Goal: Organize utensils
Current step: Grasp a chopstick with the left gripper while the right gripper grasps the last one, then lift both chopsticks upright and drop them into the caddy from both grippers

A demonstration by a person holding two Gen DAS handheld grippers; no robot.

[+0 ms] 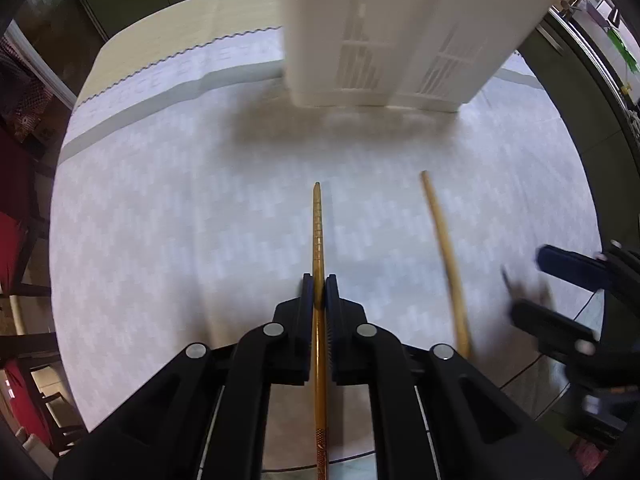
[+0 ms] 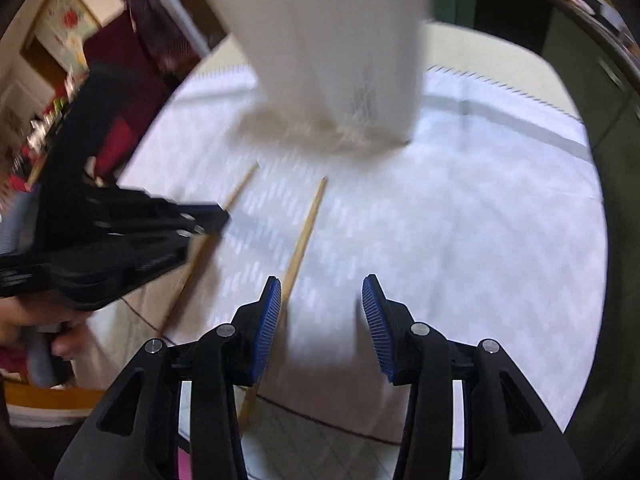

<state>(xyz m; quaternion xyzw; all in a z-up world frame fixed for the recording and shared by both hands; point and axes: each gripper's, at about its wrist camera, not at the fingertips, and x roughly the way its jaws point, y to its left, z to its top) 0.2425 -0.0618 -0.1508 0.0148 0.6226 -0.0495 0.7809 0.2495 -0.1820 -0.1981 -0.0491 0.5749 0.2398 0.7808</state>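
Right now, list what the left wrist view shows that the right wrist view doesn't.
Only the left wrist view: the left gripper shut on the golden chopstick, its ridged tip clear.

Only the right wrist view: the right gripper with jaws open and nothing between them, and a hand behind the left gripper.

Both: the white utensil holder, the plain wooden chopstick lying loose, the pale tablecloth.

In the left wrist view we see one chopstick [image 1: 318, 240] lying on the tablecloth [image 1: 180, 208] at centre frame, running up from between the left gripper [image 1: 319, 292] pads. A second chopstick [image 1: 446, 256] lies just to its right, apart from it. The slotted holder [image 1: 384, 32] stands at the upper centre, beyond both tips. The right gripper [image 1: 560, 292] sits at the right edge.
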